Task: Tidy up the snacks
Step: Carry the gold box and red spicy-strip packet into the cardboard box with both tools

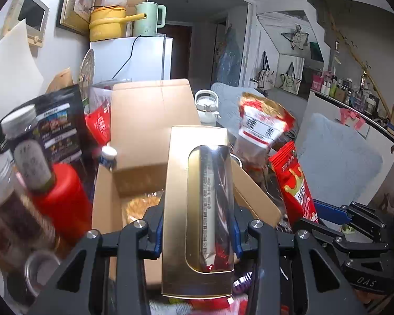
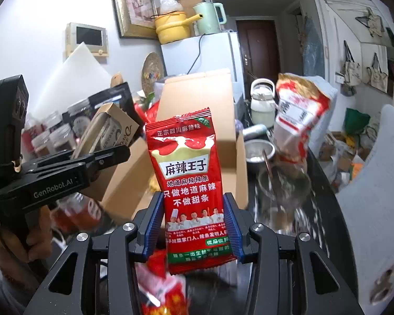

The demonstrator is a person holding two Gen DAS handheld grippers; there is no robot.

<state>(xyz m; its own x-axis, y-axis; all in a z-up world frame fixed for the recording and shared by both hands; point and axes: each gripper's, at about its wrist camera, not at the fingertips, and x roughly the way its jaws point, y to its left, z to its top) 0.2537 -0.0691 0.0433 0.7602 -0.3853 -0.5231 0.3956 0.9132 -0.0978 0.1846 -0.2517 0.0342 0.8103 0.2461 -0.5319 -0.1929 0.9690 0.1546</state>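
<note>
The left gripper [image 1: 197, 233] is closed on a flat gold cardboard box with a clear window [image 1: 197, 210]. Its blue pads press the two long edges near the box's lower half, so the box stands upright ahead of the fingers, with its window facing the wrist camera. A wrapped snack bar shows through the window.

The right gripper [image 2: 194, 225] is closed on a red foil packet of spicy strips with a gold crown print [image 2: 189, 181]. Its ribbed blue pads pinch the packet's lower sides. The packet stands upright between the fingers, label toward the camera.

Beyond and below both grippers sits an open brown cardboard carton [image 1: 107, 199] with one flap raised. Its inside lies just ahead of the left gripper's fingertips. Judged from the task, this carton is the likely destination, and both items are held clear above it.

To the left of the left gripper stand a red-bodied bottle [image 1: 63, 199] and several jars. To its right, the right gripper's packet appears just beside the carton. A second red-and-white snack bag [image 2: 299, 110] stands ahead and right of the right gripper.
</note>
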